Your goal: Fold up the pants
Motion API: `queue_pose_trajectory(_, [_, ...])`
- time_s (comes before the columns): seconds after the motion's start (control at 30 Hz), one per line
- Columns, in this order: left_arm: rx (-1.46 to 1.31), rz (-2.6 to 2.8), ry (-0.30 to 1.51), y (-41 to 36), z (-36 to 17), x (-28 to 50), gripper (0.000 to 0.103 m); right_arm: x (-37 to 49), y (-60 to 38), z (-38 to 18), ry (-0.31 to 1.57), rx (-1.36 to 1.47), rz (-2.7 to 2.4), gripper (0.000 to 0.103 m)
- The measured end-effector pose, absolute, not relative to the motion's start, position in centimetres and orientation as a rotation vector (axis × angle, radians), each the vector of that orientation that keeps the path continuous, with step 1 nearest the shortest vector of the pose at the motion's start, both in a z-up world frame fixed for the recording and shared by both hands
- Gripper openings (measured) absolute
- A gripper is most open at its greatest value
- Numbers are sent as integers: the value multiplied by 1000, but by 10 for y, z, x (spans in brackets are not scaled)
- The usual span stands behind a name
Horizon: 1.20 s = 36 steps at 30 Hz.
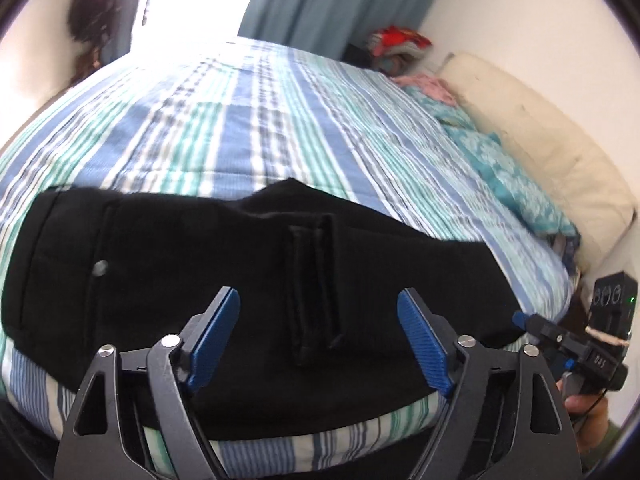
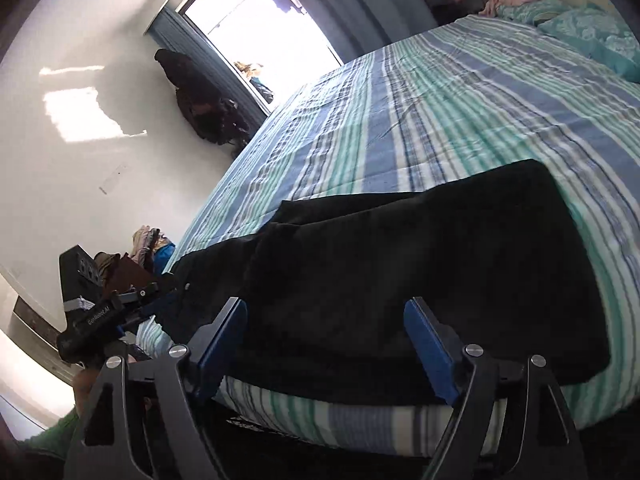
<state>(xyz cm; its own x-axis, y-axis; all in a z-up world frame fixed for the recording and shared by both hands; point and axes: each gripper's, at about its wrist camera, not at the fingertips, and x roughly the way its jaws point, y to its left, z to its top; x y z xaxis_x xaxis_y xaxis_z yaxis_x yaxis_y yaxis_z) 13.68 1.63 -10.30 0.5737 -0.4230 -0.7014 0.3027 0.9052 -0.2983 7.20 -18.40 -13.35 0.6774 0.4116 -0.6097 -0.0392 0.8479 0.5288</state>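
Black pants lie folded flat near the front edge of a striped bed; a button and a belt loop show on the waist part. My left gripper is open and empty, just above the pants' near edge. My right gripper is open and empty, its fingers over the near edge of the pants at the leg end. Each gripper shows in the other's view: the right one in the left wrist view, the left one in the right wrist view.
The striped blue, green and white bedspread covers the bed. A teal pillow and a cream headboard lie along the right. Clothes are piled at the far corner. A bright window and dark hanging clothes stand by the wall.
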Motion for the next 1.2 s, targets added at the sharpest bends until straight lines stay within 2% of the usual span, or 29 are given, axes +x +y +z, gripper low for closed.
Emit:
queue_pose_trajectory(0.1, [-37,-428,892,-22,-111,147,78,44,-220,-129,776,571,181,81])
queue_pose_trajectory(0.17, [-10,-406,947,-37,-124,159,70,36,-234,-124,734,590,174,81])
queue_pose_trajectory(0.2, [-4,-395,983,-43,-131,165,51,37,-232,-122,723,567,168,81])
queue_pose_trajectory(0.23, [0,-382,1026,-47,-140,171,16,38,-230,-121,720,547,168,81])
queue_pose_trajectory(0.27, [5,-363,1058,-48,-148,173,11,39,-230,-123,723,535,167,81])
queue_pose_trajectory(0.47, [-40,-347,1029,-25,-147,138,10,33,-249,-108,642,537,83,81])
queue_pose_trajectory(0.57, [-59,-355,1040,-22,-154,141,13,43,-256,-106,624,551,104,81])
queue_pose_trajectory(0.63, [-86,-353,1045,-22,-154,147,16,61,-254,-122,689,605,180,81])
queue_pose_trajectory(0.67, [-100,-356,1048,-21,-153,148,17,74,-254,-141,770,655,213,79])
queue_pose_trajectory(0.7, [-113,-361,1051,-20,-152,149,22,83,-253,-164,883,678,175,67])
queue_pose_trajectory(0.73, [-130,-365,1045,-16,-149,149,33,88,-252,-182,966,674,129,59])
queue_pose_trajectory(0.77, [-143,-355,1028,-12,-145,147,42,86,-253,-186,948,649,106,51])
queue_pose_trajectory(0.8, [-155,-329,1001,-6,-140,145,65,85,-254,-184,933,644,106,51])
queue_pose_trajectory(0.83, [-164,-295,977,1,-135,143,76,86,-254,-183,941,650,108,51])
queue_pose_trajectory(1.0, [-167,-289,851,1,-105,139,77,85,-251,-184,931,619,106,52])
queue_pose_trajectory(1.1, [-97,-349,815,-24,-100,143,88,85,-247,-182,930,583,103,52])
queue_pose_trajectory(1.2, [8,-367,844,-49,-115,154,89,86,-247,-177,934,566,93,52])
